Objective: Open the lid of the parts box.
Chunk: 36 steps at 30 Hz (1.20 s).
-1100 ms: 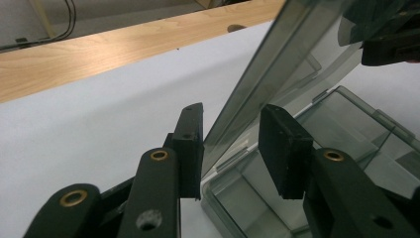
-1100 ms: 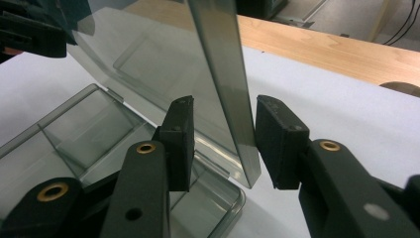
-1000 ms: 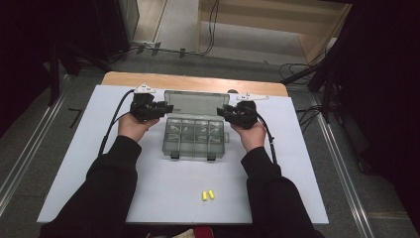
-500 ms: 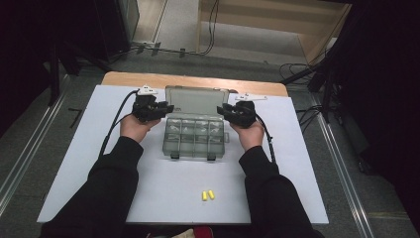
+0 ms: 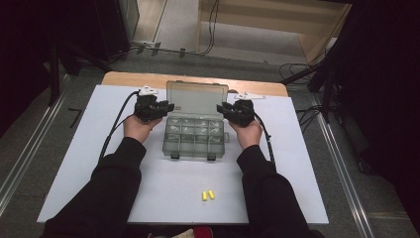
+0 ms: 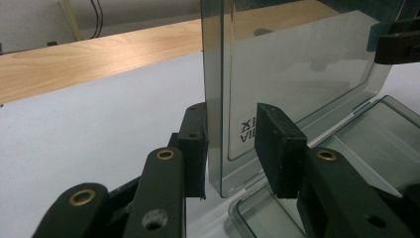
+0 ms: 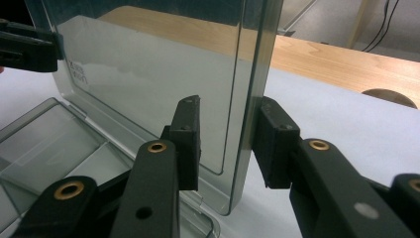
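A clear plastic compartment box (image 5: 193, 136) sits mid-table with its smoky lid (image 5: 197, 96) standing upright. My left gripper (image 5: 168, 105) is at the lid's left edge and my right gripper (image 5: 221, 107) at its right edge. In the left gripper view the jaws (image 6: 230, 148) straddle the lid (image 6: 297, 74). One pad touches its back and the other stands off its front. In the right gripper view the jaws (image 7: 225, 144) have just been closing around the lid's edge (image 7: 252, 99). The rear pad is against it, and a gap shows before the front pad.
Two small yellow pieces (image 5: 207, 195) lie on the white table top (image 5: 297, 173) near the front, between the person's forearms. A wooden strip (image 5: 138, 78) runs along the table's far edge. Cables trail from both grippers, and dark floor and stands surround the table.
The lid looks taller in the high view than a second ago, so it has tipped further upright. Both hands have stayed almost where they were at its two edges.
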Tool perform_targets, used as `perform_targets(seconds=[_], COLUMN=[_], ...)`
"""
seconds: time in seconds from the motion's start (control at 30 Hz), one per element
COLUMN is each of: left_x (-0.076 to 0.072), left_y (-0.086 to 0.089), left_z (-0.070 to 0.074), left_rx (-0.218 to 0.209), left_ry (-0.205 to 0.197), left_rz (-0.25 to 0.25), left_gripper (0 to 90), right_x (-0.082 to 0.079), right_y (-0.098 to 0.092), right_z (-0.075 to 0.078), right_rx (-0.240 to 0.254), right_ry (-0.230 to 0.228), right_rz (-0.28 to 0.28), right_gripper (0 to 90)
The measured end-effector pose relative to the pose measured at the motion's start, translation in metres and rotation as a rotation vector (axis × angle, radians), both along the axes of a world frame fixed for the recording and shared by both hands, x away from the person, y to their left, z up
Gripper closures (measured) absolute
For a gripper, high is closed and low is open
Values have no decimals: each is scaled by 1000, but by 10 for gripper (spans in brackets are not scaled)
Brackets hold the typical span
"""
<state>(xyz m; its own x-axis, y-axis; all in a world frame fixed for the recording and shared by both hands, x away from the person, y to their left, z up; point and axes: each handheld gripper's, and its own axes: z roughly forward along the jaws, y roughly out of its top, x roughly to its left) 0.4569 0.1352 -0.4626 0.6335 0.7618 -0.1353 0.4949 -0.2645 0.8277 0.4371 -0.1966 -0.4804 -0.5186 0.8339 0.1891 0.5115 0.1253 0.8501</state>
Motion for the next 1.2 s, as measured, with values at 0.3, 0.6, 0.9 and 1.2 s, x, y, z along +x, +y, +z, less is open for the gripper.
perform_targets(seconds=[0.3,0.6,0.9,1.2], left_x=[4,5,6,9], left_y=[-2,-6,-11,-17], left_z=[-5,-11,-18,-28], left_rx=[-23,-18,-30,-20], left_ry=[3,-15,-12,-4], left_rz=[27,57,78,105], left_gripper=[654,635,577,517], right_x=[4,6,9,13], right_y=[1,4,6,6], right_z=[-6,-10,-16,-22], right_rx=[4,17,39,74], right_ry=[-13,-11,-3,41], right_rz=[-20,-41,-56,-74], right_gripper=[623,590,556,535])
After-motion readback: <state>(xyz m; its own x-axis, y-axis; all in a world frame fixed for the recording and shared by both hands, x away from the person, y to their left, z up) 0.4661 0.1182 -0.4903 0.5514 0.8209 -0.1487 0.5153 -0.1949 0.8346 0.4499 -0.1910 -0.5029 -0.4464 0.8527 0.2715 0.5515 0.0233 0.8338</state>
